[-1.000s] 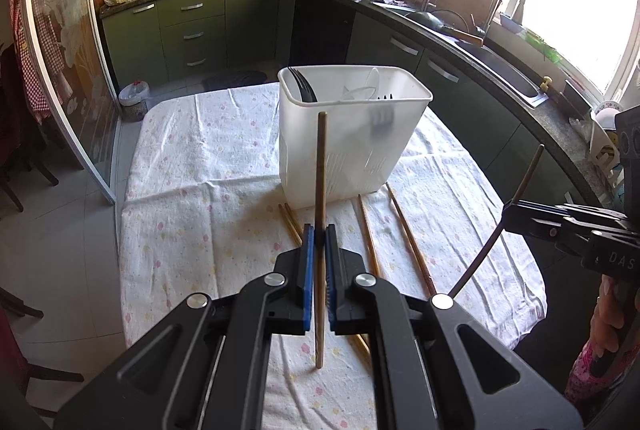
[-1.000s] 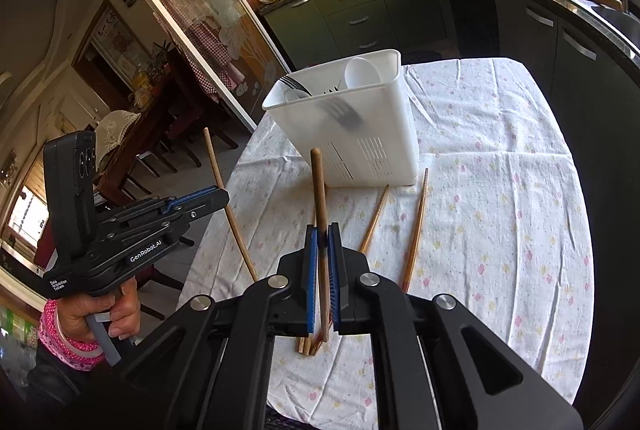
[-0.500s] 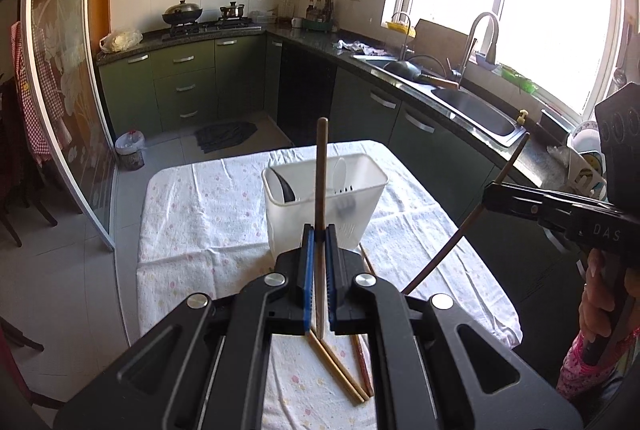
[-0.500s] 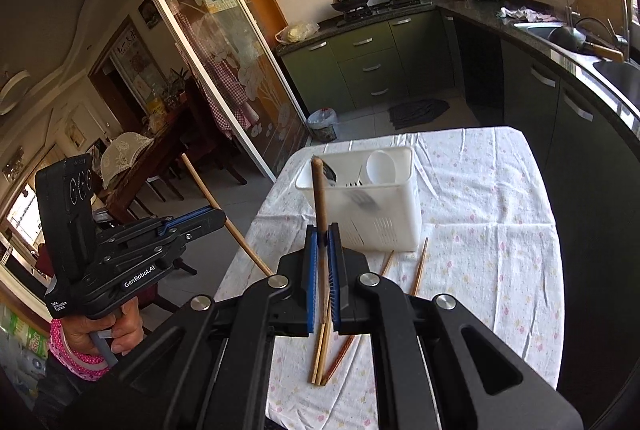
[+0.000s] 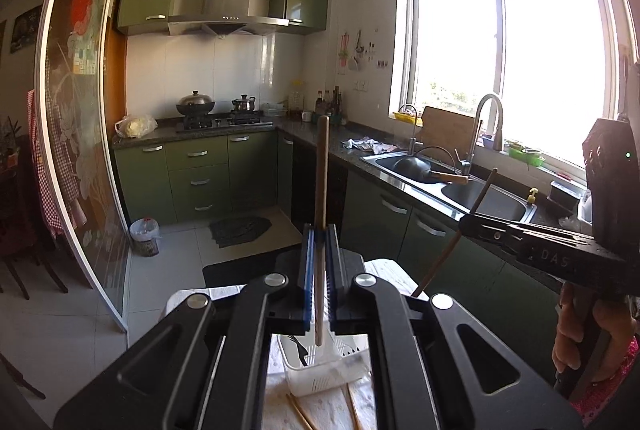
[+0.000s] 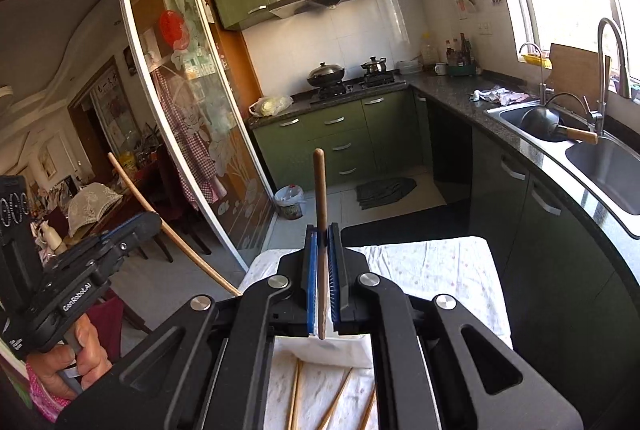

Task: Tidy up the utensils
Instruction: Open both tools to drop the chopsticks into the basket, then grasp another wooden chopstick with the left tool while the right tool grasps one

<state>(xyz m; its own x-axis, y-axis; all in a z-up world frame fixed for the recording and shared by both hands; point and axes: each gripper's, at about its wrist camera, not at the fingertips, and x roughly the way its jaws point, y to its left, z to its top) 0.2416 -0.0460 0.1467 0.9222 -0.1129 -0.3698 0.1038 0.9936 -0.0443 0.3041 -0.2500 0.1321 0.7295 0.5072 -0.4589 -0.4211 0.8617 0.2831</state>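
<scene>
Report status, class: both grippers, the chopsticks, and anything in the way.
Left gripper shut on a chopstick. Right gripper shut on another chopstick. Both above the white utensil basket; nothing blocking. Loose chopsticks remain on the tablecloth.

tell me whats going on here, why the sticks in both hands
A person is sorting utensils with a handheld gripper in each hand. The left gripper is shut on one chopstick, held upright above the white utensil basket on the table. The right gripper is shut on another chopstick, also over the basket. A fork already sits inside, and several loose chopsticks lie on the tablecloth in front of it.
</scene>
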